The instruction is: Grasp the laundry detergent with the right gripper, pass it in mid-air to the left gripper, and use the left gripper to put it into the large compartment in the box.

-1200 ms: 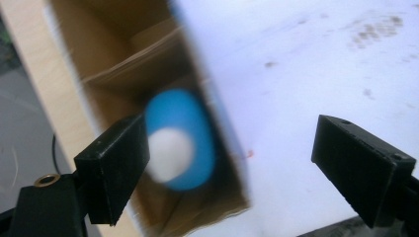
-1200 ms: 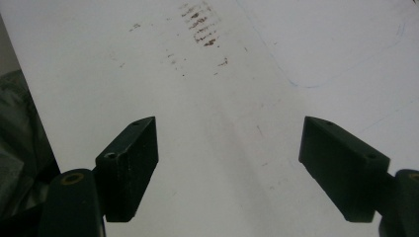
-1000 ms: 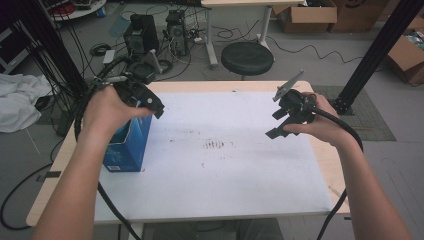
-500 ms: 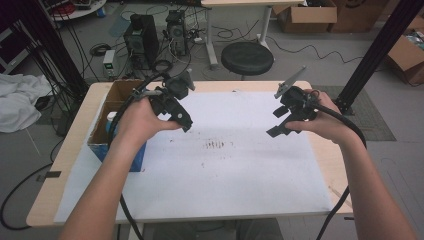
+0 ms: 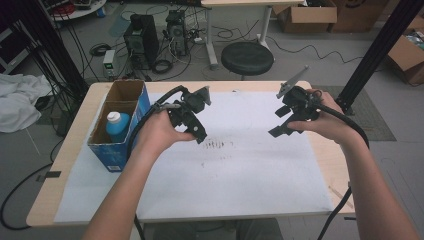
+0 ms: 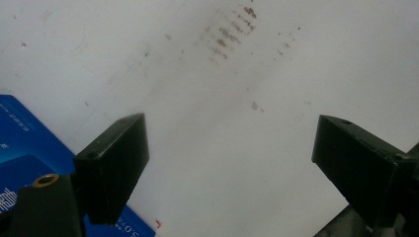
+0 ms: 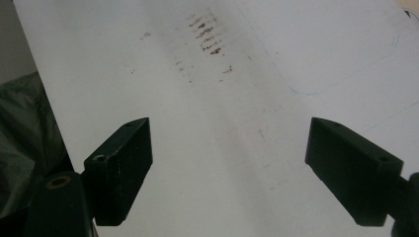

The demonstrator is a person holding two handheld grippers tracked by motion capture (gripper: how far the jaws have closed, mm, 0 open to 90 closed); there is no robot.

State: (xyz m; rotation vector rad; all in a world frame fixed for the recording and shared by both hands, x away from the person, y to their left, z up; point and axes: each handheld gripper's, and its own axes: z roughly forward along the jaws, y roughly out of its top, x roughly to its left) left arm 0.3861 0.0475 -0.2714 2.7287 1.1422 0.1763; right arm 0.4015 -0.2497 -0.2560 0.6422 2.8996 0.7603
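My left gripper (image 5: 197, 131) hangs low over the white sheet (image 5: 240, 170), left of the table's middle, open with nothing between its jaws. In the left gripper view the left gripper (image 6: 232, 133) looks down on the bare sheet (image 6: 207, 98) and a corner of the blue box (image 6: 24, 148). My right gripper (image 5: 279, 122) is held above the sheet's right side, pointing inward. Its jaws have just been opening and nothing is between them. In the right gripper view the right gripper (image 7: 230, 133) stands wide over the sheet's brown smudges (image 7: 205, 34).
An open blue box (image 5: 122, 150) stands at the table's left edge with a white-capped blue bottle (image 5: 115, 125) in it. Brown smudges (image 5: 220, 146) mark the sheet's middle. A black stool (image 5: 247, 57) and computer gear (image 5: 142, 37) stand on the floor beyond the table.
My left hand has moved right and down, from over the blue box to the sheet beside the smudges, uncovering the box and bottle. The right hand has stayed put.
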